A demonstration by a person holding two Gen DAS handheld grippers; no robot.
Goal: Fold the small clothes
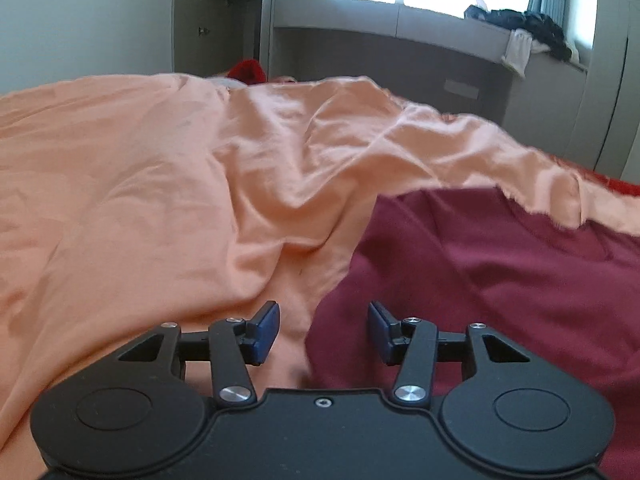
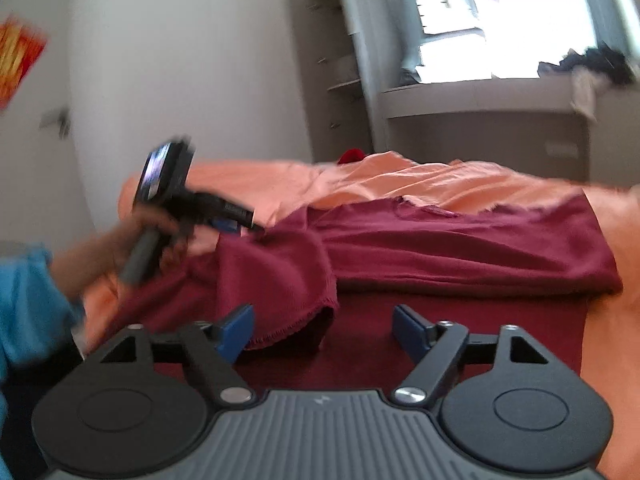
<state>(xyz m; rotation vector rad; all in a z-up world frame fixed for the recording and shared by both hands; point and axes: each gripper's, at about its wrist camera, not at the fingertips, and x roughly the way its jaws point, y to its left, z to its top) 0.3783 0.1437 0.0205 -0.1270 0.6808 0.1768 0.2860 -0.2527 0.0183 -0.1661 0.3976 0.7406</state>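
Note:
A dark red garment (image 2: 460,248) lies on an orange bedsheet (image 2: 440,184), partly folded, with one sleeve (image 2: 288,292) turned over at the near left. My right gripper (image 2: 322,328) is open, low over the garment's near edge, next to the sleeve hem. My left gripper (image 1: 322,330) is open over the border between the garment (image 1: 500,272) and the sheet (image 1: 140,200). In the right wrist view the left gripper (image 2: 244,224) reaches the garment's left edge, blurred, held by a hand.
A grey window bench (image 1: 400,20) with dark clothes (image 1: 532,28) on it stands beyond the bed. A grey cabinet (image 2: 328,80) and white wall are at the back left. A red object (image 1: 250,70) lies at the bed's far side.

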